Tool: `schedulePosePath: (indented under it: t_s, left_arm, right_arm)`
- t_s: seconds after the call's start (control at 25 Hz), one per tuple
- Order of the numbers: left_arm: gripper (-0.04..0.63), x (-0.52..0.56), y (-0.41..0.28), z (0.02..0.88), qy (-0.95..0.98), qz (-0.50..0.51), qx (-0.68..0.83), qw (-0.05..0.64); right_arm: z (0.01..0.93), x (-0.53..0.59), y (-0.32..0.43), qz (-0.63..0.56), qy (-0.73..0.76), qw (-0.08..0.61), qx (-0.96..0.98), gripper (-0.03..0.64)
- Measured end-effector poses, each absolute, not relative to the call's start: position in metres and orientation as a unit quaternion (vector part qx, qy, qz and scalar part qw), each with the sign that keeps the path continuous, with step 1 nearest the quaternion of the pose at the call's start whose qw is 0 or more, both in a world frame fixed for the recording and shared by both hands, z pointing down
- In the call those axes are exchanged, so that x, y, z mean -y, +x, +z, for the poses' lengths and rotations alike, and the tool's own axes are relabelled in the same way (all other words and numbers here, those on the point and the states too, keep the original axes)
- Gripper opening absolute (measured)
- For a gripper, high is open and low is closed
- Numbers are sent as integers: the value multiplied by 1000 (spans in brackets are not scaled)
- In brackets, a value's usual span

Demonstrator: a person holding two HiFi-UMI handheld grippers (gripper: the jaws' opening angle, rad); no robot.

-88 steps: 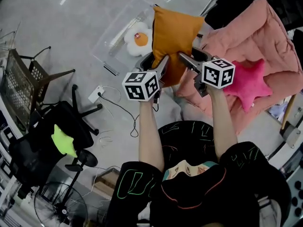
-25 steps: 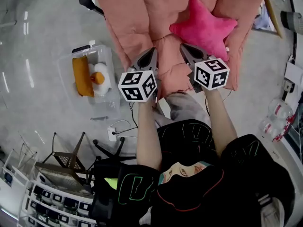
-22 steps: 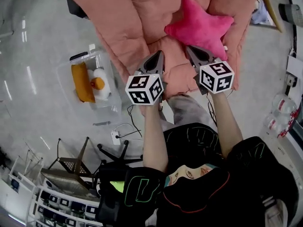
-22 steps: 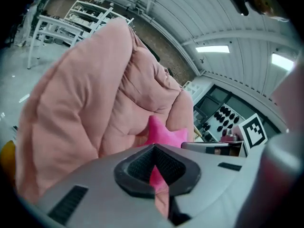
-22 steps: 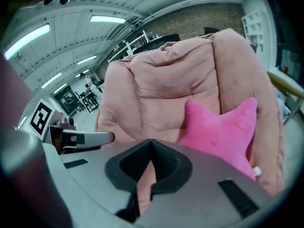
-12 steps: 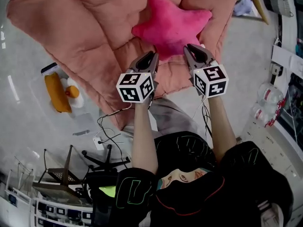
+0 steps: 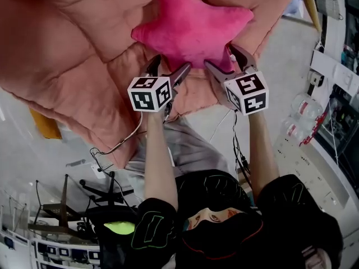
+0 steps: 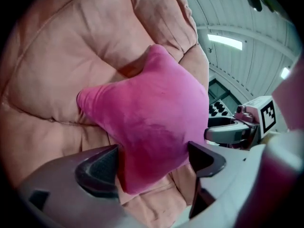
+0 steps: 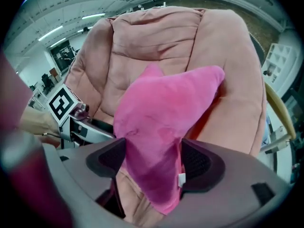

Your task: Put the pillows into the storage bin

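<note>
Pillow of bright pink plush, star-shaped (image 7: 190,29), lies in the hollow of a salmon quilted chair cushion (image 7: 73,55), its two lower points toward the cushion's front edge. The head view shows the left gripper (image 7: 171,66) and right gripper (image 7: 220,58) side by side at those points, but their marker cubes cover the pads there. The left gripper view shows what that hides: its jaws have just been opening and stand wide, with one point of the star between them; one pad is against the plush, the other just clear. The right gripper view shows the same for its jaws, just opened wide around the other point, the plush filling the gap without being squeezed, and a small white tag (image 9: 179,178) at the seam that no other view catches. Each gripper view also shows the other gripper's marker cube at its edge. At the head view's left edge an orange sliver (image 7: 45,125) pokes from under the cushion, too cut off to identify.
</note>
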State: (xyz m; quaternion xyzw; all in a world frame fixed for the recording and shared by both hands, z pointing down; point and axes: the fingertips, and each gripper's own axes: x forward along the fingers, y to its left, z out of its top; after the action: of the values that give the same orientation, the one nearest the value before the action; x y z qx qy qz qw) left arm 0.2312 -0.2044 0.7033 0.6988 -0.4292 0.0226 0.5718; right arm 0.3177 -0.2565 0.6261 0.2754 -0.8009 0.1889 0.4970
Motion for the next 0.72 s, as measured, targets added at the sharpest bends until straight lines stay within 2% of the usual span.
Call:
schedulePosePath:
  t_s: [0.12, 0.24, 0.36, 0.44, 0.56, 0.72]
  left_arm:
    - [503, 201, 232, 713, 698, -13, 413, 585]
    - [503, 205, 234, 717, 712, -42, 380, 589]
    - [464, 215, 235, 714, 733, -43, 361, 575]
    - [442, 216, 235, 708, 737, -38, 359, 572]
    - [427, 213, 233, 693, 728, -41, 367, 578]
    - [419, 201, 222, 661, 727, -34, 385, 567]
  right_arm:
    - [636, 253, 315, 219, 263, 487, 804, 358]
    - [642, 252, 311, 251, 255, 464, 811, 357]
    - [644, 257, 309, 258, 252, 456, 814, 356]
    - [641, 256, 307, 261, 253, 456, 813, 329]
    - [625, 253, 306, 259, 267, 441, 817, 287]
    - [599, 240, 302, 285, 276, 400, 826, 275]
